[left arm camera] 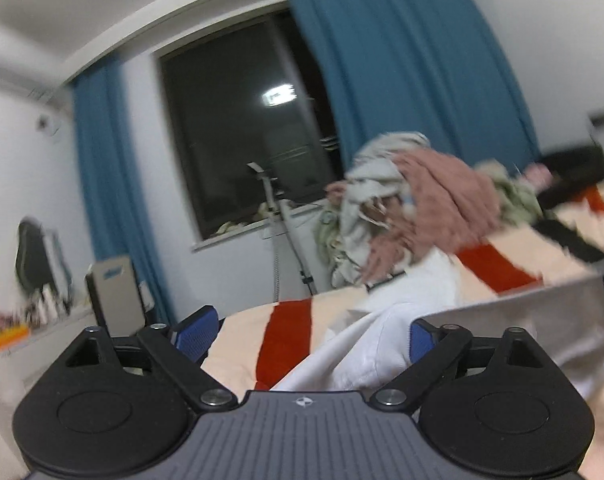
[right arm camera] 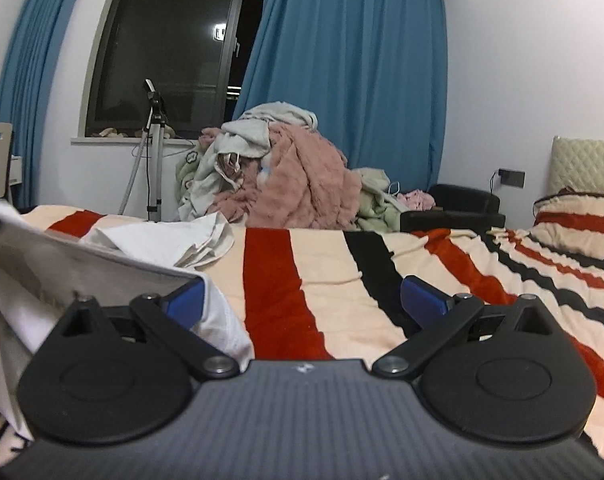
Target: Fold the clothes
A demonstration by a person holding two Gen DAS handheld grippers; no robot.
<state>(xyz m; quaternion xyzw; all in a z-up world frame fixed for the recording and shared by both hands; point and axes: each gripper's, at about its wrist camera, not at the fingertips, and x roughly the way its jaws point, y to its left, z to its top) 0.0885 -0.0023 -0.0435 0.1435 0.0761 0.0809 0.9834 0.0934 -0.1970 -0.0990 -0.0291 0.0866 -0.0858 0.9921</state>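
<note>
A white garment (left arm camera: 361, 344) lies crumpled on the striped red, black and cream blanket (left arm camera: 242, 340) of a bed. My left gripper (left arm camera: 309, 334) is open, and the garment rises between its blue pads and against the right one. In the right wrist view the white garment (right arm camera: 158, 248) stretches from the far left to the left blue pad and hangs over it. My right gripper (right arm camera: 302, 298) is open just above the striped blanket (right arm camera: 381, 280), its right pad clear of the cloth. The left wrist view is blurred.
A pile of pink, green and pale clothes (right arm camera: 294, 176) sits at the bed's far side below blue curtains (right arm camera: 349, 80). A tripod (right arm camera: 154, 152) stands by the dark window. A black seat (right arm camera: 453, 204) and a striped pillow (right arm camera: 573, 216) are at right.
</note>
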